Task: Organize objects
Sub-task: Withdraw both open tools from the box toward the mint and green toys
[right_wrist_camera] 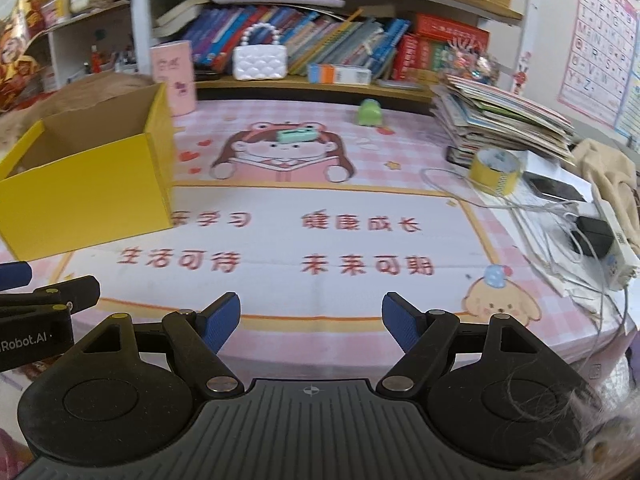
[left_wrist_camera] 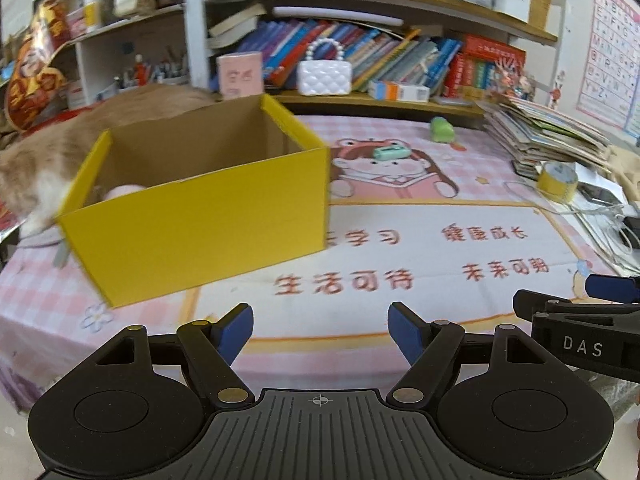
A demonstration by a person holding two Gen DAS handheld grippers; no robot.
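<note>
An open yellow cardboard box (left_wrist_camera: 200,216) (right_wrist_camera: 84,196) stands on the left of the pink cartoon table mat (left_wrist_camera: 420,248) (right_wrist_camera: 320,240); something pale pink (left_wrist_camera: 122,192) lies inside it. A mint-green small case (left_wrist_camera: 391,153) (right_wrist_camera: 297,135) and a green frog toy (left_wrist_camera: 442,130) (right_wrist_camera: 370,113) sit at the far side. A yellow tape roll (left_wrist_camera: 557,180) (right_wrist_camera: 496,172) lies at the right. My left gripper (left_wrist_camera: 320,334) hovers open over the mat's near edge, empty. My right gripper (right_wrist_camera: 311,326) is open and empty beside it, to its right.
A cat (left_wrist_camera: 60,160) stands behind the box at the left. A stack of booklets (right_wrist_camera: 504,120), cables and a power strip (right_wrist_camera: 612,236) crowd the right side. A pink cylinder (right_wrist_camera: 174,80) and a white quilted purse (right_wrist_camera: 260,64) stand by the bookshelf at the back.
</note>
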